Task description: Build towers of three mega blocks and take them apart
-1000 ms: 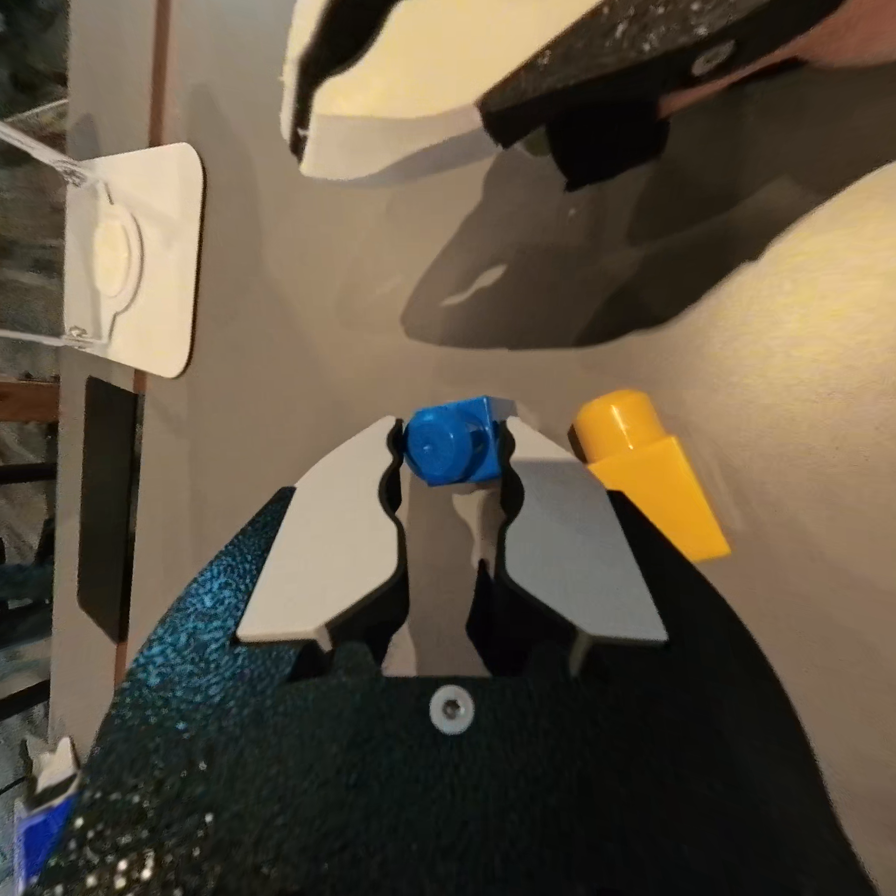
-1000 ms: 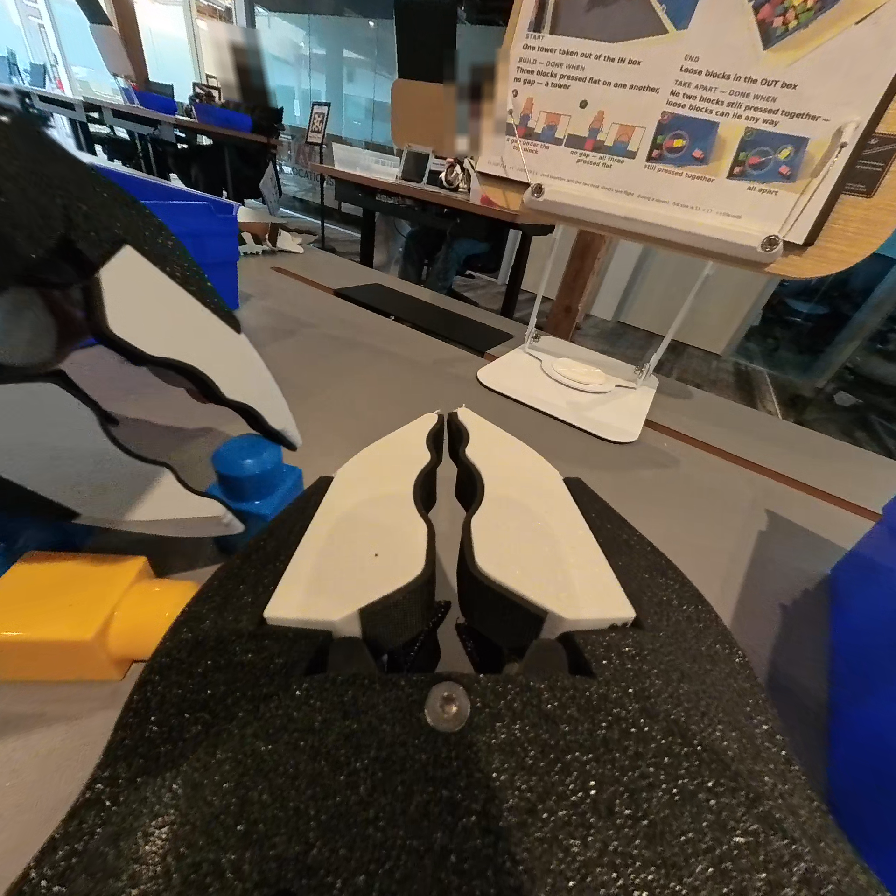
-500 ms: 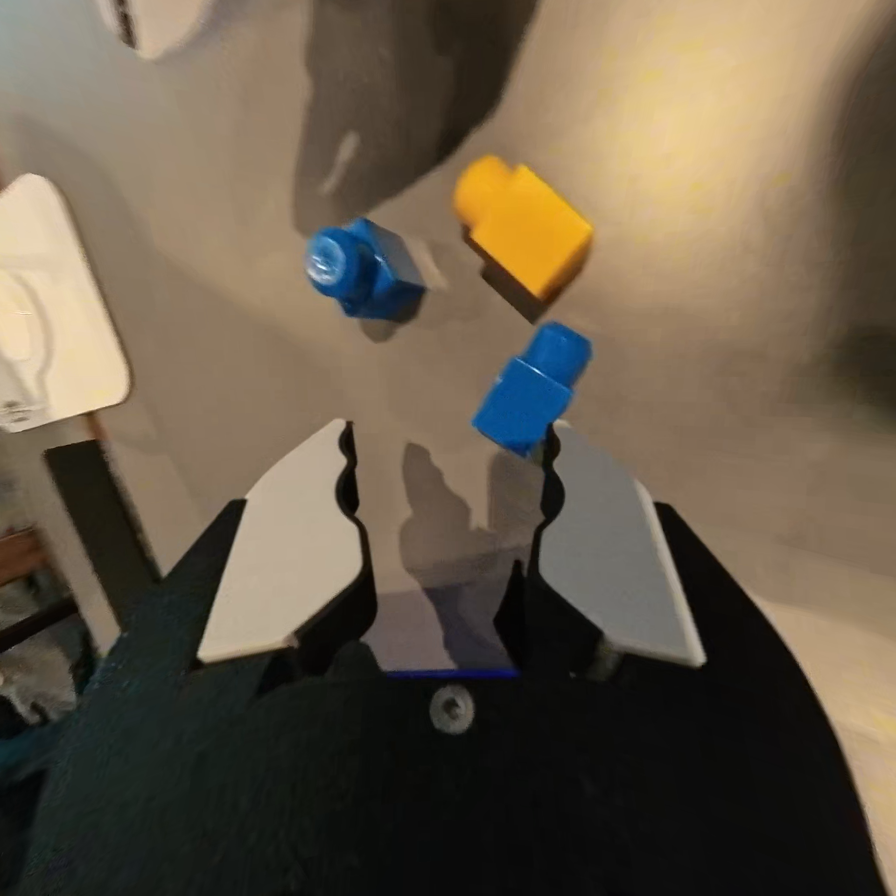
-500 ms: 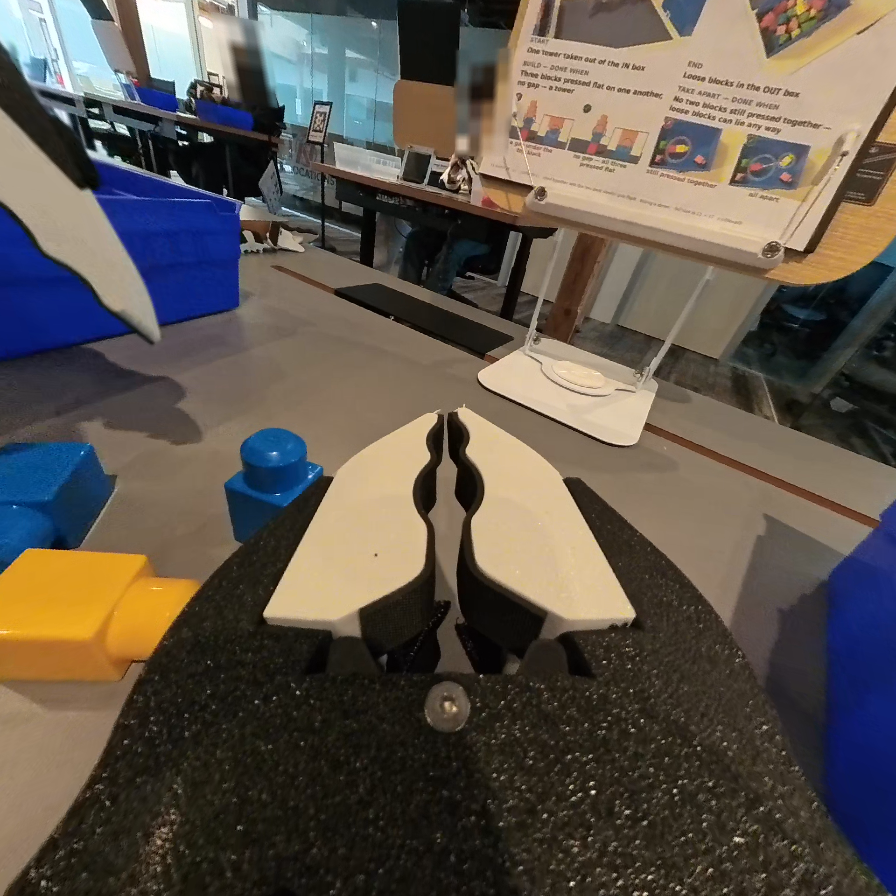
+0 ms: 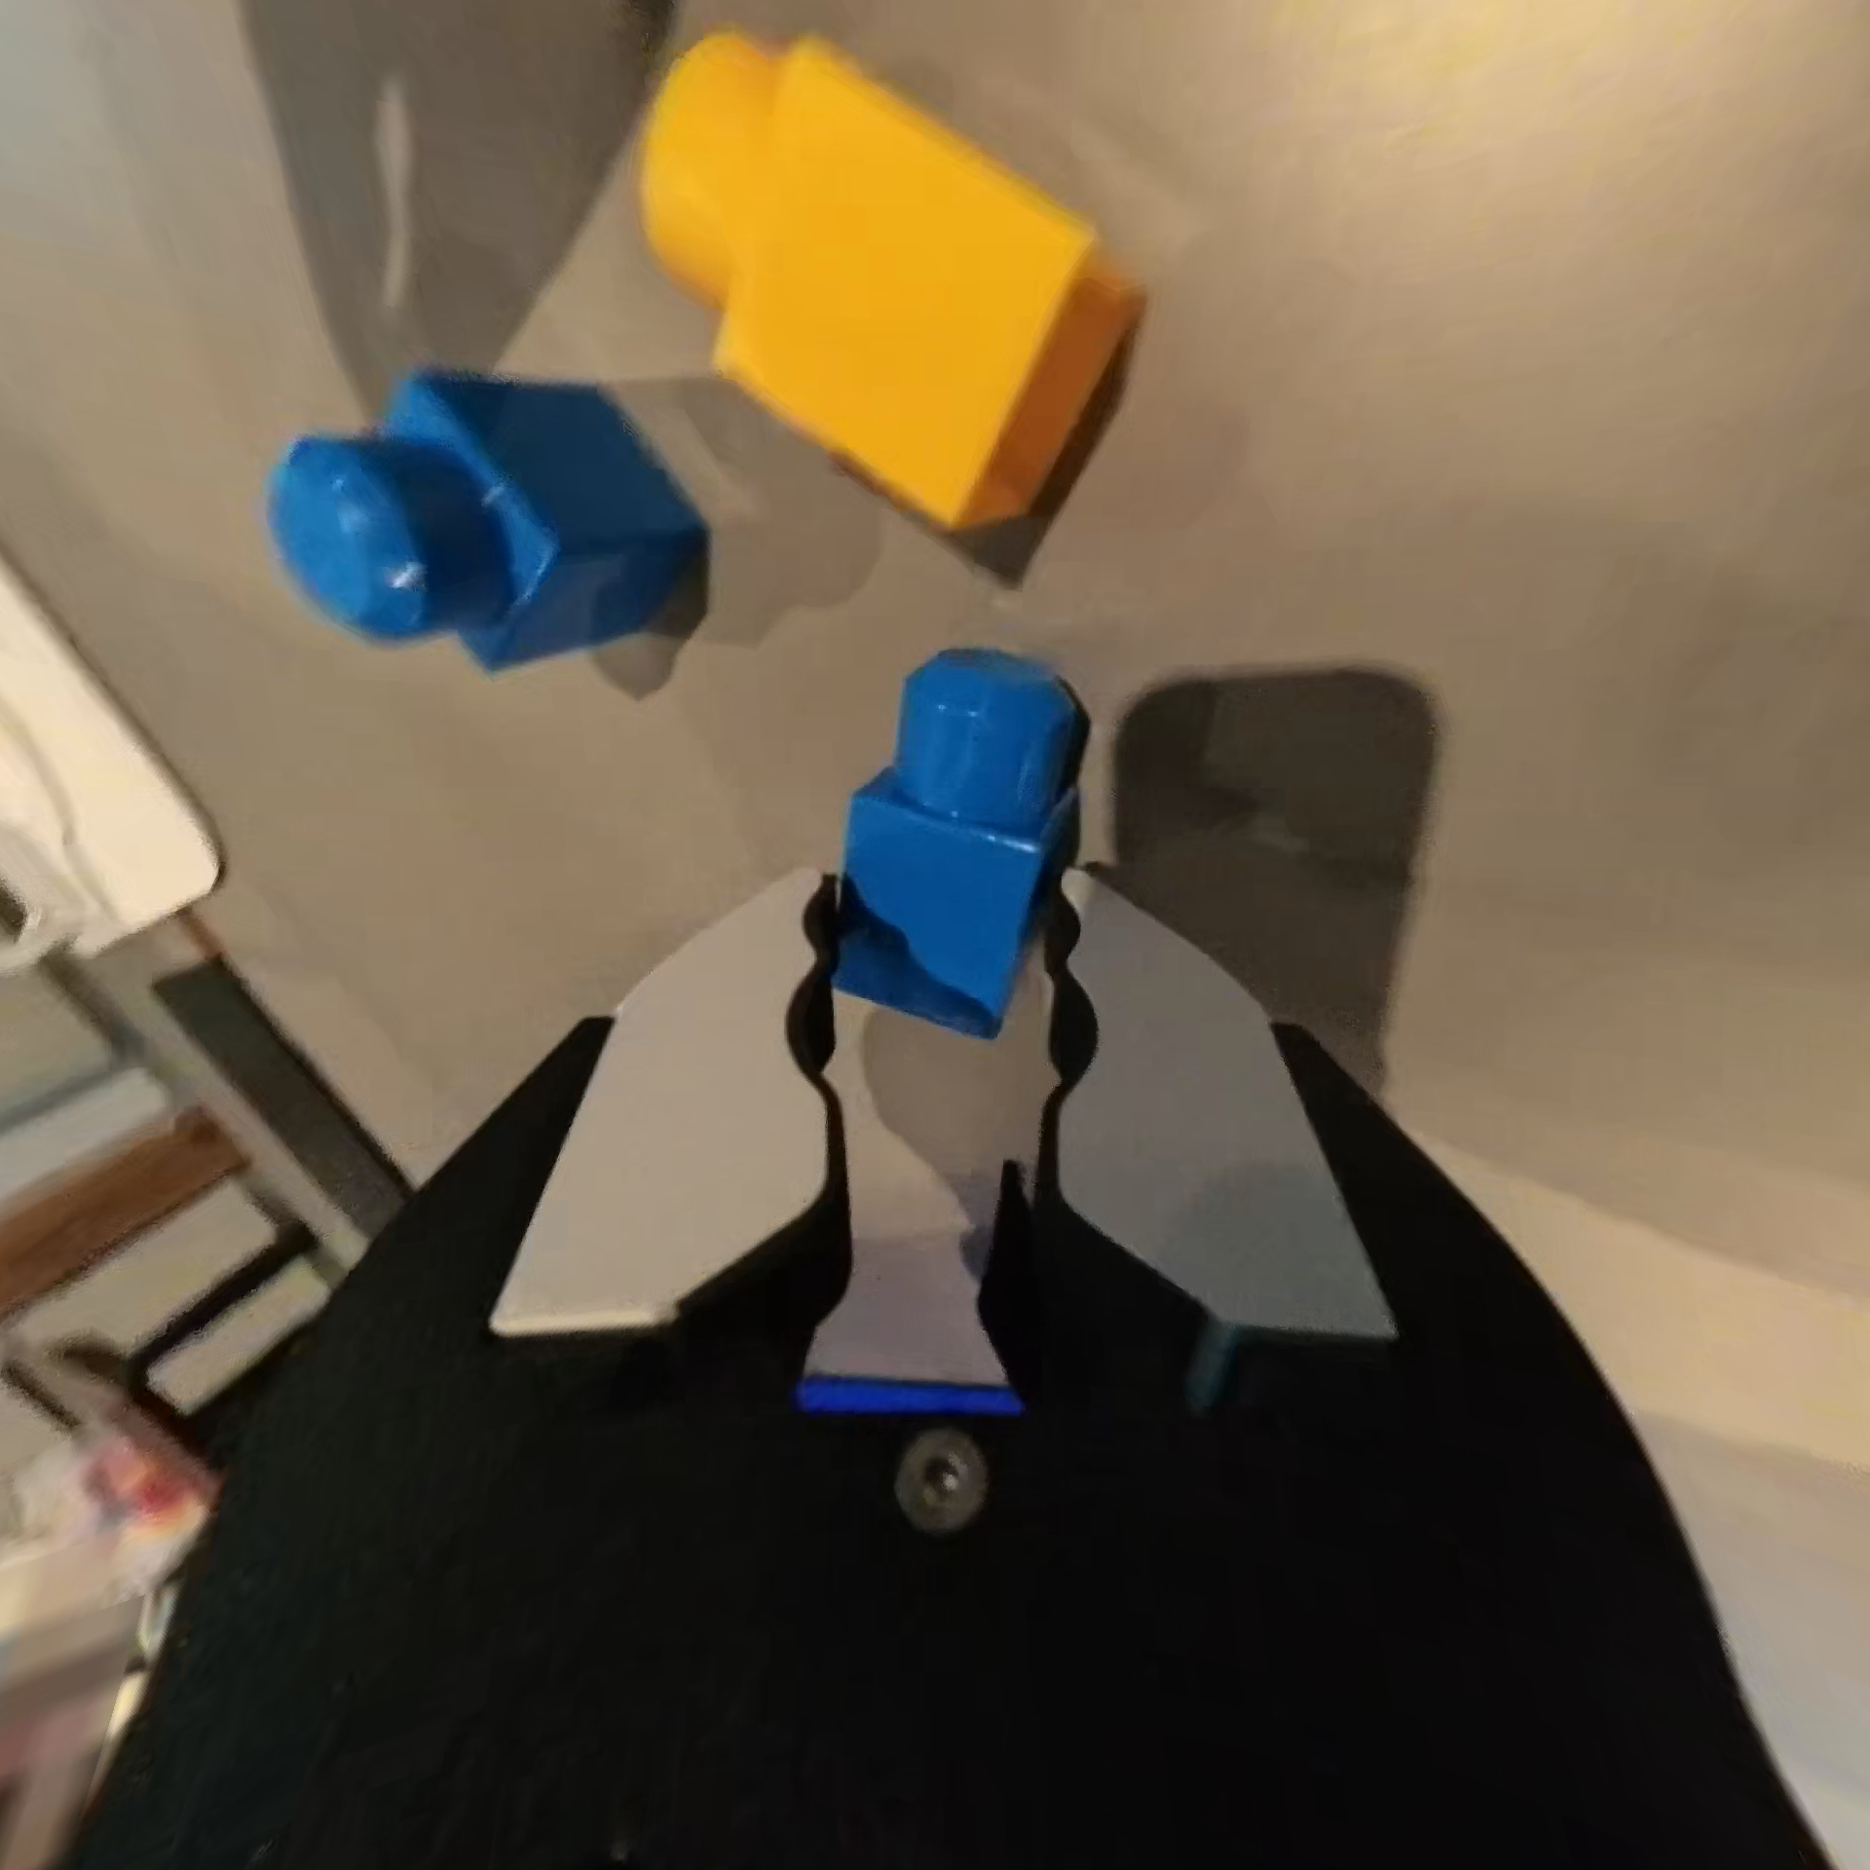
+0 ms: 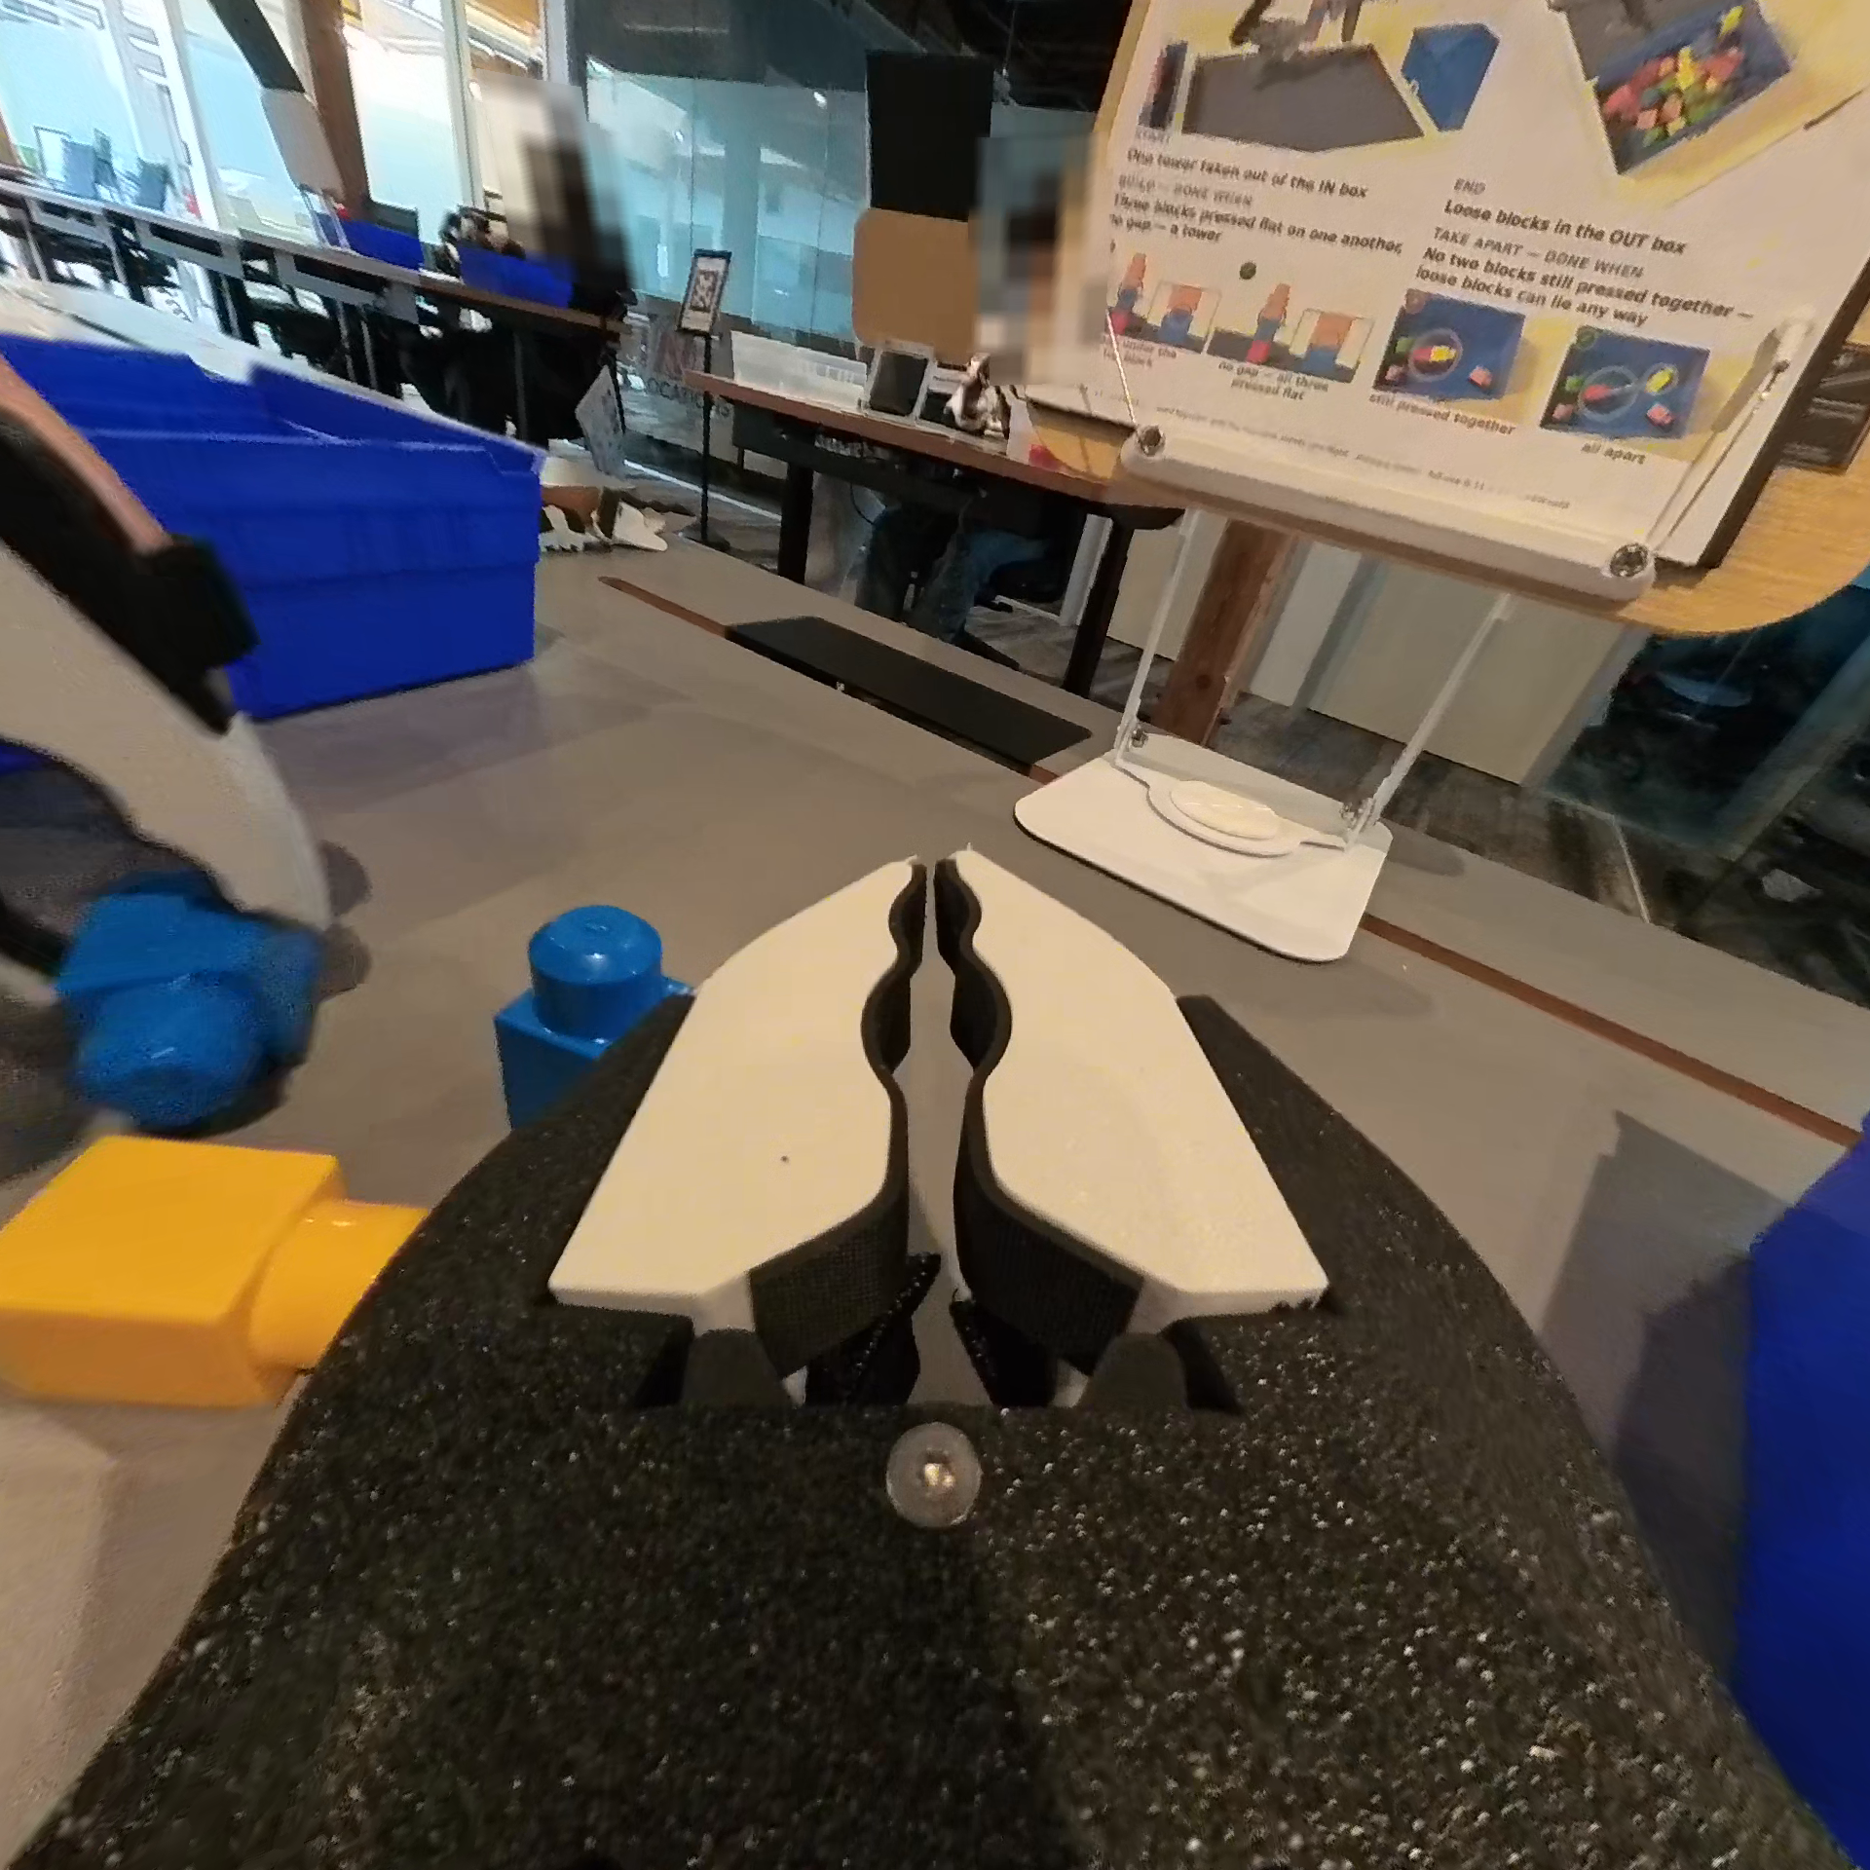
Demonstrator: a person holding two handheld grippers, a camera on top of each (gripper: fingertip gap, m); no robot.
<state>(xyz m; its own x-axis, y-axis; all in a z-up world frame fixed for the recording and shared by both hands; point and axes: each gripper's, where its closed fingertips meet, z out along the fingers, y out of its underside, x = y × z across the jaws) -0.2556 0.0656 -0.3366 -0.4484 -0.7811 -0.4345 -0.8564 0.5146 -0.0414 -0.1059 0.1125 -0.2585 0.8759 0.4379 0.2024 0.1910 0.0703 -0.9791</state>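
Observation:
My left gripper [image 5: 946,896] is shut on a small blue block [image 5: 951,870], gripping its square base with the stud pointing away from me. In the right wrist view this block [image 6: 182,1022] is blurred, at the tip of a left finger [image 6: 233,810]. A second blue block [image 5: 476,516] stands upright on the grey table [image 5: 1417,506], and also shows in the right wrist view [image 6: 587,1002]. A larger yellow block [image 5: 880,263] lies on its side; it also shows in the right wrist view [image 6: 192,1265]. My right gripper [image 6: 931,870] is shut and empty, low over the table.
A blue bin [image 6: 334,567] stands at the back left and another blue bin [image 6: 1801,1417] is close on the right. A white stand [image 6: 1214,850] holds an instruction sheet at the table's far edge, beside a black strip [image 6: 911,678]. Across from one pair of fingers to the other is roughly 20 centimeters.
My left gripper let go of the upright blue block, opened and pulled back, then closed on the other blue block. The right gripper has stayed shut and still.

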